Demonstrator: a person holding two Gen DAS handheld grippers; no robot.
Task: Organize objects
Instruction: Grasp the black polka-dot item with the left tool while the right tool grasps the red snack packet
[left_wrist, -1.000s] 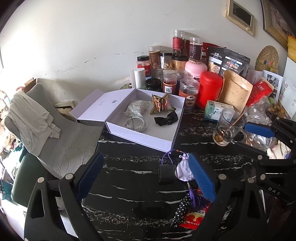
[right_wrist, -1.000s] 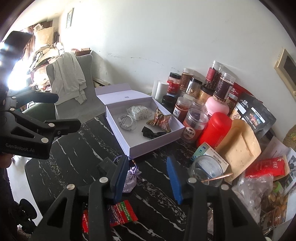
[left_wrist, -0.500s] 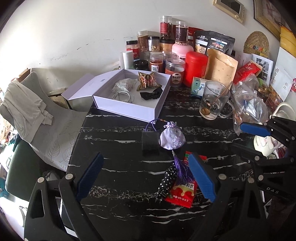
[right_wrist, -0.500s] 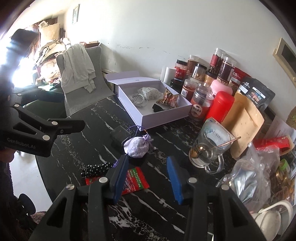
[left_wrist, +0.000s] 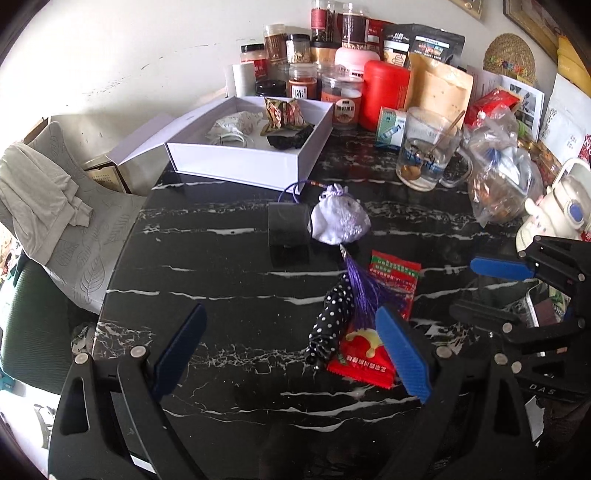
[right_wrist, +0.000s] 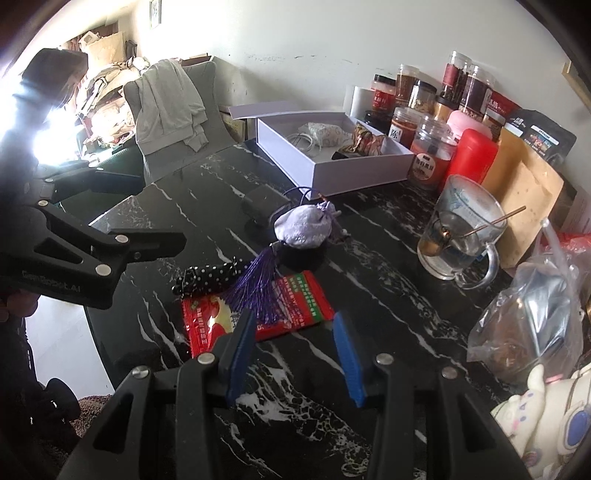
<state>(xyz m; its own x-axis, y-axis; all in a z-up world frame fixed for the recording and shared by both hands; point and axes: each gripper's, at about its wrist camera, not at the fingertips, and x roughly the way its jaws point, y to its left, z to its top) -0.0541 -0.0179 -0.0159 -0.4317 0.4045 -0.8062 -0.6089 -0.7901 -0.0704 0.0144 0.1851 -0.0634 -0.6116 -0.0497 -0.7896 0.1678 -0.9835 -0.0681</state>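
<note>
The things I have to sort lie loose in the middle of the black white-veined marble tabletop (left_wrist: 207, 258). A flat red foil snack packet (right_wrist: 258, 314) lies nearest me, with a black white-dotted fabric strip (right_wrist: 210, 277) touching its far left edge. The purple tassel (right_wrist: 258, 284) of a pale lilac drawstring pouch (right_wrist: 303, 230) fans across the packet, and the pouch itself sits just beyond. A small black square box (left_wrist: 289, 236) rests against the pouch's left side.

Further back, toward the tabletop's far edge, stands the open white rectangular cardboard box (left_wrist: 236, 168). Inside it are a white patterned pouch (left_wrist: 236, 123), a coil of white cable (left_wrist: 231, 139), a crinkled gold-and-red wrapper (left_wrist: 283, 112) and a black bow-like piece (left_wrist: 290, 139).

My left gripper (left_wrist: 291, 354) has its blue pads spread wide, nothing between them but tabletop and the near ends of the strip and packet. My right gripper (right_wrist: 295, 356) is partly parted, empty, its tips just at the packet's near edge.

To the right stands a clear glass mug (right_wrist: 461, 236) holding a spoon, with a knotted plastic bag (right_wrist: 532, 317) beside it. Jars and a red canister (left_wrist: 384, 98) crowd the wall.
</note>
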